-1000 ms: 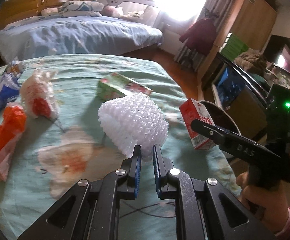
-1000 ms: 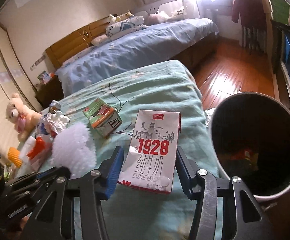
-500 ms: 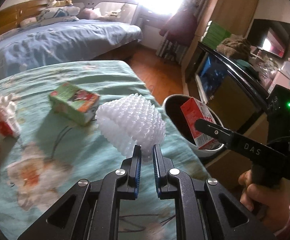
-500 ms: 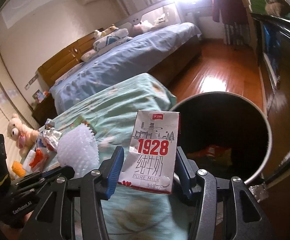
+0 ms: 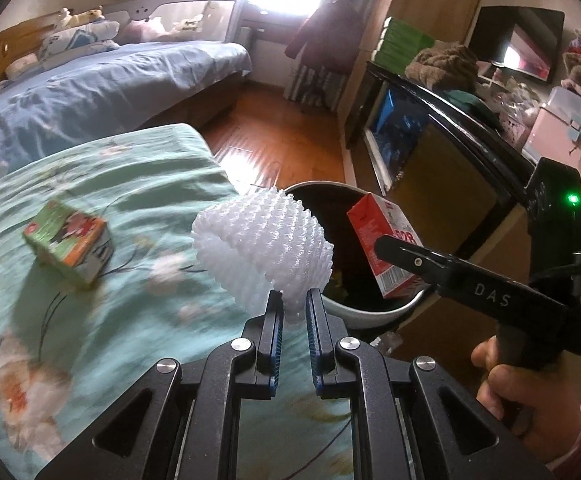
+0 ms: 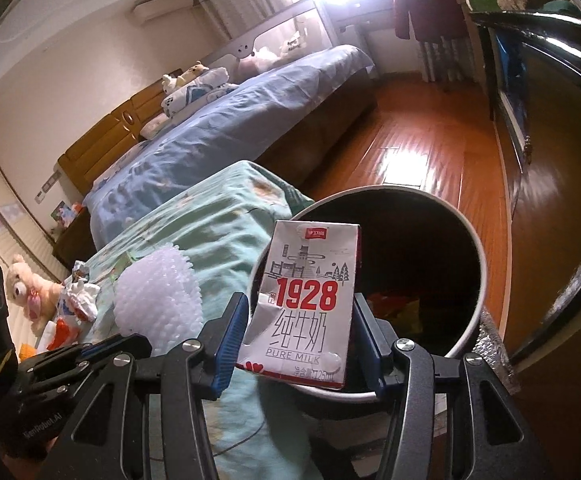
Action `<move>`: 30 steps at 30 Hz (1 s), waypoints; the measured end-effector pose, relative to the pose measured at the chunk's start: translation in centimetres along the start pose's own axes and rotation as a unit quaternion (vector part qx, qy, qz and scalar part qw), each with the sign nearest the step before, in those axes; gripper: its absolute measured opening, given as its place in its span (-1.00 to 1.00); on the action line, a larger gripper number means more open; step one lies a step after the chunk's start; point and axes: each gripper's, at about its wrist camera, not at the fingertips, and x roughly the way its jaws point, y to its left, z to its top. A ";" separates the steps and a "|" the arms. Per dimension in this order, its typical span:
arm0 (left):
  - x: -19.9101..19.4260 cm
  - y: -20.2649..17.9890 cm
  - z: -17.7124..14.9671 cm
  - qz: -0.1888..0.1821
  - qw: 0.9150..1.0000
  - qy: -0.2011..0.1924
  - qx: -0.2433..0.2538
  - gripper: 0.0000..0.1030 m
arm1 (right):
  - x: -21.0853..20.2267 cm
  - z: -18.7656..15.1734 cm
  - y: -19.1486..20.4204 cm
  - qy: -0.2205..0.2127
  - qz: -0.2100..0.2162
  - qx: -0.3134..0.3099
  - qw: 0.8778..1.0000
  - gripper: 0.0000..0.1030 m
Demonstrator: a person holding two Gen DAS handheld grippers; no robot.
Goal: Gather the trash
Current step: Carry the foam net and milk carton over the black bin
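Green floral bedspread [image 5: 90, 184], edge just beside round trash bin [image 6: 466, 240]. Over bin mouth: milk carton [image 6: 306, 304], upright, clamped between half-spread right gripper [image 6: 300, 332] pads. At bin's near rim: white foam net [image 5: 262, 240], tail pinched in nearly closed left gripper [image 5: 293, 320]. Green carton [image 5: 70, 240] lying on bedspread.

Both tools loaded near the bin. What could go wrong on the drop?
1. The foam net, pinched at one tip by the left tool, hangs partly over the bedspread; it may miss the bin.
2. The milk carton in the right tool sits over the near rim and could clip it.
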 end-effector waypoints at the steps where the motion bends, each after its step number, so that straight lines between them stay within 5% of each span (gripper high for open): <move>1: 0.1 -0.2 0.1 0.000 1.000 0.001 0.003 -0.80 | 0.0 0.1 -0.2 -0.001 -0.001 0.001 1.000 0.01; 30: 6.0 -3.4 2.9 -0.010 0.999 0.032 0.030 -0.80 | 1.7 2.3 -4.0 0.006 -0.025 0.019 0.999 0.01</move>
